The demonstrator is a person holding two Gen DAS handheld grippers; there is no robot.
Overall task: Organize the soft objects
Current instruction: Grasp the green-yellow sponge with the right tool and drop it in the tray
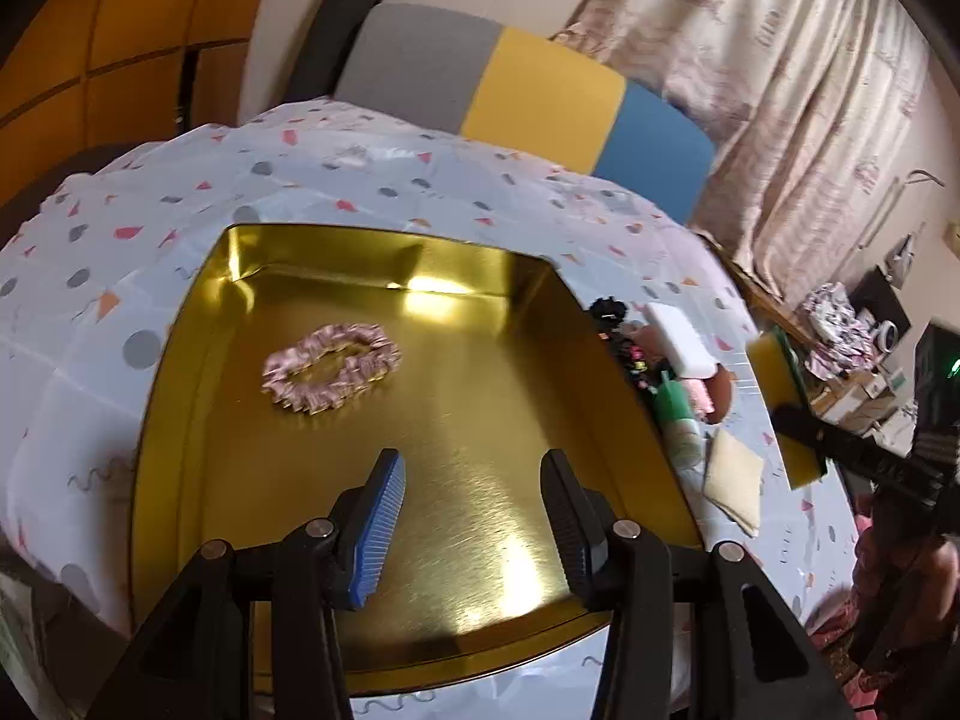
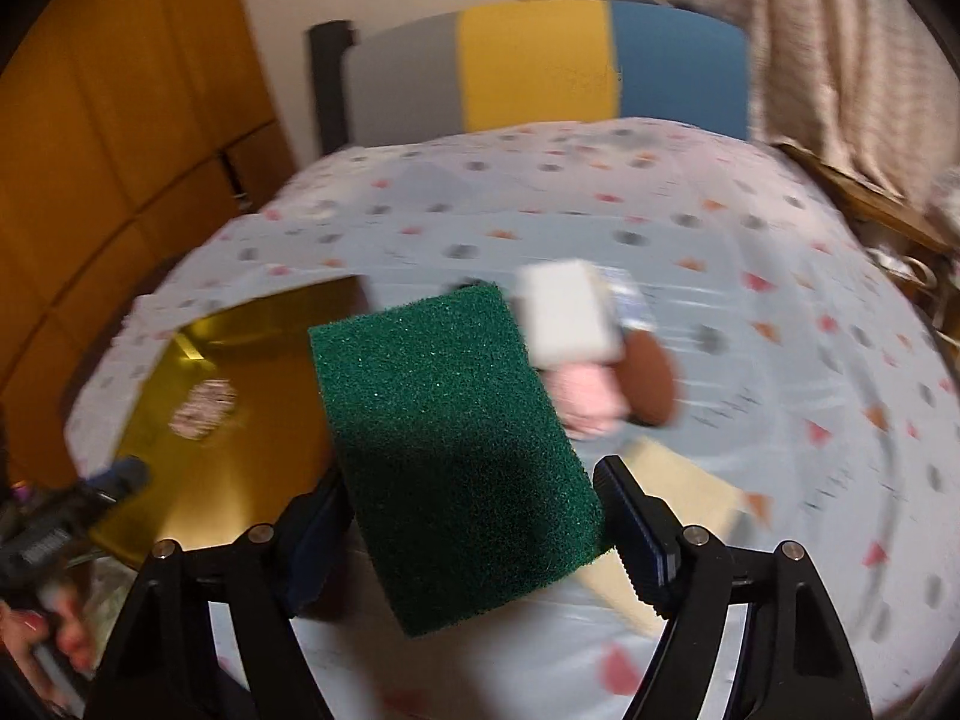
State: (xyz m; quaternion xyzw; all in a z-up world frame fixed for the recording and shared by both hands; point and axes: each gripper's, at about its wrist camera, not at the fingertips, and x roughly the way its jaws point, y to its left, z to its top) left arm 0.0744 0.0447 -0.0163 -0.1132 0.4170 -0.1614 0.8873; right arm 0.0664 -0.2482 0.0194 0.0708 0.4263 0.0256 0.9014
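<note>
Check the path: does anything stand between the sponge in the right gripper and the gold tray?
Nothing visible blocks it. The sponge is held in the right gripper; the gold tray lies open, holding only a pink scrunchie. The left gripper hovers empty over the tray's near part.

The left tool hangs over a shallow gold tray with its two fingers apart and nothing between them. In the tray lies a pink scrunchie, alone on the shiny floor. The tray sits on a worktop covered in a pale cloth with coloured shapes. Just right of the tray is a cluster of small things: a white foam block, a brown pad, a green bottle and a beige cloth square. Further right, the right tool holds a yellow-and-green sponge above the worktop. A grey, yellow and blue chair back stands beyond.
</note>
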